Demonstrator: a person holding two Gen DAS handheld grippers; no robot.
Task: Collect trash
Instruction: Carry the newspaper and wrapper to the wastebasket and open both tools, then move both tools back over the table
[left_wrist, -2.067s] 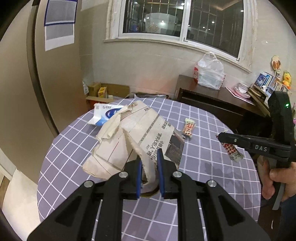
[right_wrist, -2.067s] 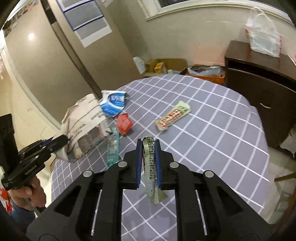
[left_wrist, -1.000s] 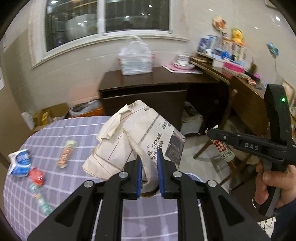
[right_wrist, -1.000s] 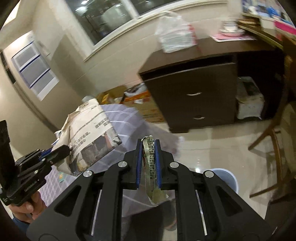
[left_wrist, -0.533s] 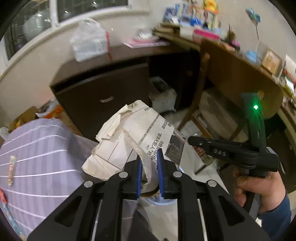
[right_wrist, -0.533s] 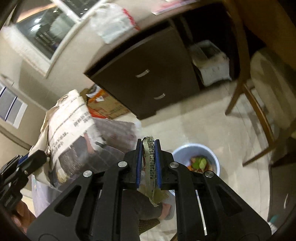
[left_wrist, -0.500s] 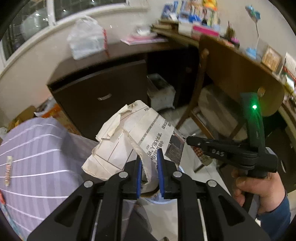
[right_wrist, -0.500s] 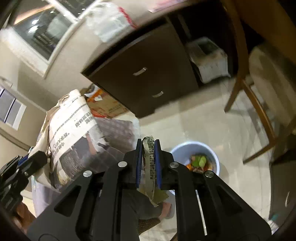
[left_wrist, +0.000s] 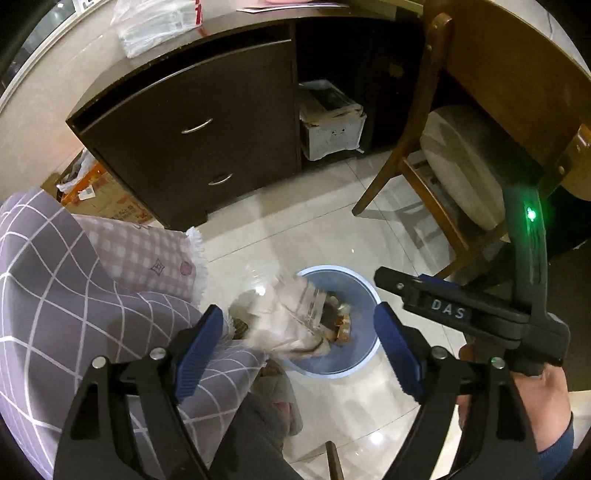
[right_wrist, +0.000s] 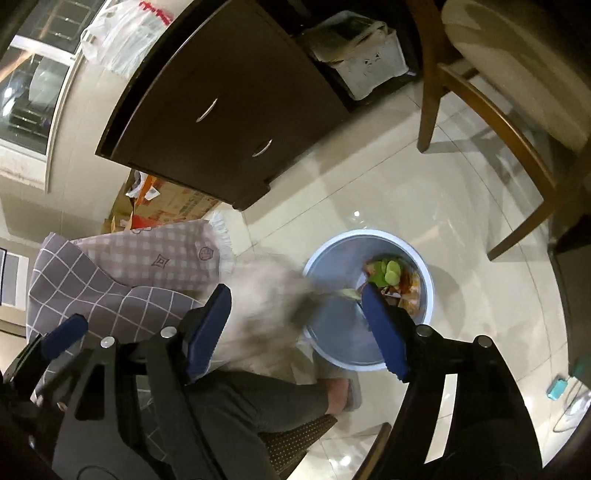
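From the left wrist view, the tablecloth (left_wrist: 55, 295) hangs at the left. The left gripper (left_wrist: 299, 343) has its jaws spread wide with nothing between the pads; the newspaper (left_wrist: 284, 317), motion-blurred, is in the air just over the bin's near rim. The bin (left_wrist: 360, 295) sits on the tile floor with scraps inside. To the right, the right gripper (left_wrist: 380, 291) is also wide apart and empty above the bin, a chair (left_wrist: 454, 162) behind it
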